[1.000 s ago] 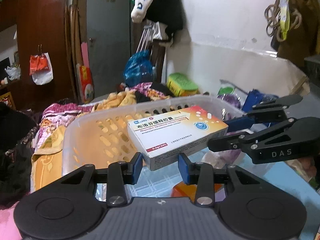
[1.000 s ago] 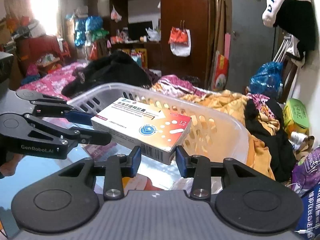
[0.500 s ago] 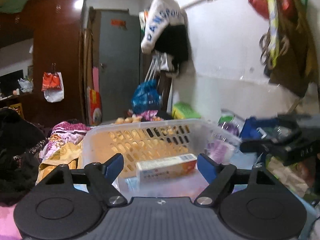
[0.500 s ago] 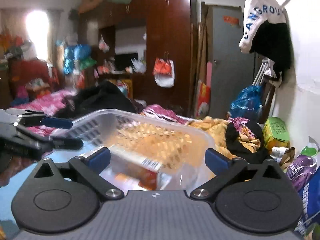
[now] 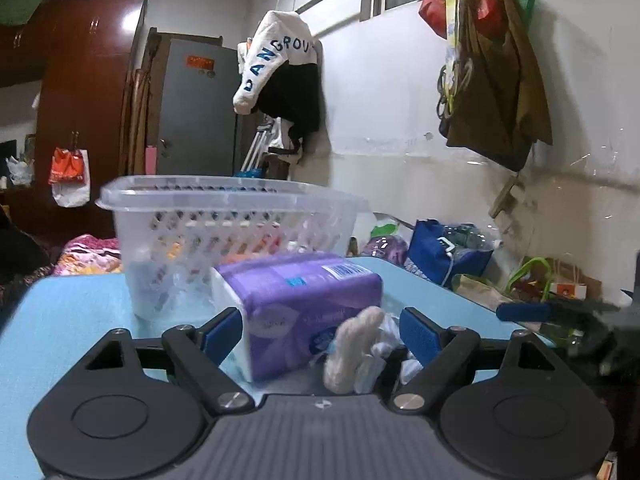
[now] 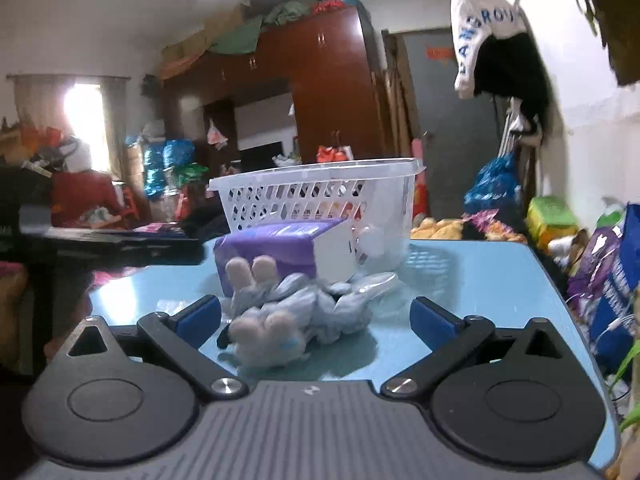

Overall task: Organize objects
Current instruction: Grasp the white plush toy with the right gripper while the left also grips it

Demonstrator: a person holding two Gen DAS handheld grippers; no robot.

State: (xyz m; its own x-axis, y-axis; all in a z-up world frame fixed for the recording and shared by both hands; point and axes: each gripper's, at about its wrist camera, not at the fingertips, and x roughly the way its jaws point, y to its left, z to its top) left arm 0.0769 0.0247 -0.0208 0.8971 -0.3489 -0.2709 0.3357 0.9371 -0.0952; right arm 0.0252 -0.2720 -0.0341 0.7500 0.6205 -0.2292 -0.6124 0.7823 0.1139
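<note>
On table [image 6: 460, 280], left-view barcoded tissue pack [image 5: 304, 304], right-view gloves [image 6: 288, 312]

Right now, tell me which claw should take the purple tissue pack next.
Left, probably. The left claw stands open with the purple tissue pack already between its fingers. The right claw faces the grey gloves first, the pack lying behind them.

The hanging white garment [image 5: 276, 60] reads "DANGROU" in blue.
</note>
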